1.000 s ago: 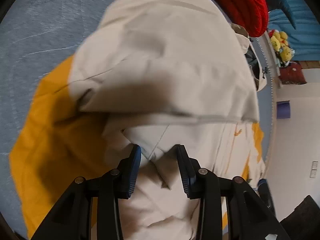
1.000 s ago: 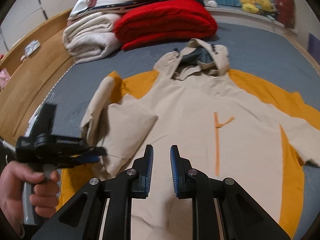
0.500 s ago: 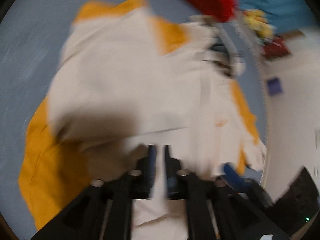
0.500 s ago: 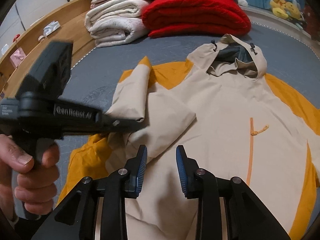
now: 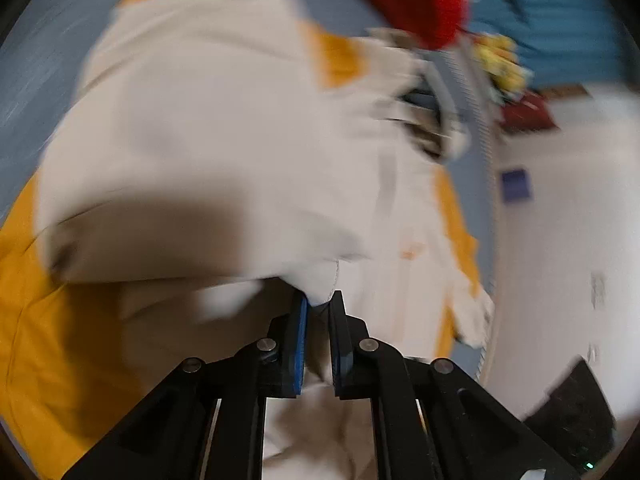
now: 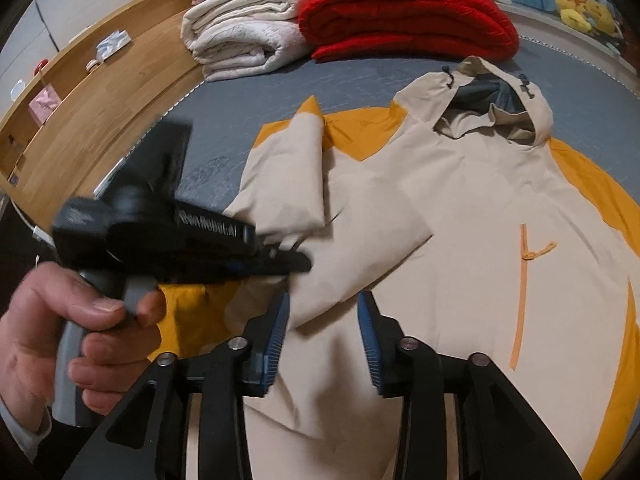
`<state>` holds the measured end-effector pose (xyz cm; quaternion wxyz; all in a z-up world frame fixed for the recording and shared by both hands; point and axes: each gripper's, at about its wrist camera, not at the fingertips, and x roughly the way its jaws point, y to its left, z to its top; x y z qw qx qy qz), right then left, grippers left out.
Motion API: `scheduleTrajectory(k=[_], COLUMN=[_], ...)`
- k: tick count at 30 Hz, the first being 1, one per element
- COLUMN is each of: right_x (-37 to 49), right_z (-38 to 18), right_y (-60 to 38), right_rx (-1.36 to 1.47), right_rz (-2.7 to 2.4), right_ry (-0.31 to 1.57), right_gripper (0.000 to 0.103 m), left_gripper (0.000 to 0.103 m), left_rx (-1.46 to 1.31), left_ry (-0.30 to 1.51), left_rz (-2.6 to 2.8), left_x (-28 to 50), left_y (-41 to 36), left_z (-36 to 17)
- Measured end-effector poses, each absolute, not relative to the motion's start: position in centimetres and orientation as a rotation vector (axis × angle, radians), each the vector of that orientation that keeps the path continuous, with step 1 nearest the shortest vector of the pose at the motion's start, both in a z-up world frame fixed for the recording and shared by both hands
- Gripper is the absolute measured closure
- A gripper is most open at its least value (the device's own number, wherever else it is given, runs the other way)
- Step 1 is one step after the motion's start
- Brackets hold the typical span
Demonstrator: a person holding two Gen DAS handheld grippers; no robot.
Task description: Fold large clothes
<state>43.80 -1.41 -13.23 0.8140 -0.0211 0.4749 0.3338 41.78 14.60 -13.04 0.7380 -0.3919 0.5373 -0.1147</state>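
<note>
A beige and yellow hooded jacket lies face up on the grey bed, its hood toward the far side. Its left sleeve is folded in over the chest. My left gripper is shut on a beige fold of that sleeve and holds it above the jacket; the view is blurred. It also shows in the right wrist view, held by a hand. My right gripper is open, its jaws wide apart over the jacket's lower front, holding nothing.
A folded red blanket and cream blankets are stacked at the far side of the bed. A wooden bed frame runs along the left. Yellow plush toys sit at the far right.
My left gripper has closed on the sleeve fabric and carried it inward over the jacket. My right gripper has opened wider and moved closer to the jacket.
</note>
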Motion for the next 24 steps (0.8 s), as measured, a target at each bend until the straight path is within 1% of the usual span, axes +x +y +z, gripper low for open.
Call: scheduleTrajectory(k=[5,11,12,13,14,15,16,17,21,24], right_x=[43.6,44.4,44.7,45.0,45.3,45.6,45.8,46.0,46.9,47.7], right_z=[-13.4,-13.5,-13.6,-13.6,-13.7,-13.8,-13.9,-13.9,-13.4,-12.2], right_y=[-1.1,-2.1,-2.4,-2.9,-3.2,-3.4,-3.7,-4.2,-6.4,-9.4], right_rx=[-0.071,-0.043,-0.023,0.004,0.020,0.040,0.058,0.074,0.129,0.204], right_rz=[0.706,0.628,0.615,0.599,0.591,0.588,0.579,0.555,0.463,0.367], right_ry=[1.008,1.003,1.009,1.012,1.021,1.031,1.036,1.031,1.002,0.954], right_gripper=[0.059,0.059,0.060,0.063,0.076,0.085,0.088,0.093,0.099,0.100], left_gripper=[0.095,0.095,0.095,0.094,0.093,0.093,0.092,0.092,0.092,0.092], left_rx=[-0.803,-0.783,-0.781,-0.784,-0.790,-0.801,-0.805,-0.808,-0.784,-0.692], left_ry=[1.142,1.173,1.170,1.171,1.168,1.154,1.144,1.126,1.041,1.003], left_rz=[-0.427,-0.488,-0.482,-0.479,-0.478,-0.478,-0.473,-0.461,-0.313,-0.119], left_x=[43.2,43.2,43.2,43.2,43.2,43.2,43.2,43.1,42.9,42.5], left_y=[11.3,10.1,10.2,10.3,10.3,10.6,11.0,11.4,14.4,16.8], left_z=[-10.8,-10.7,-10.6,-10.6,-10.5,-10.2,-10.0,-9.6,-8.0,-7.3])
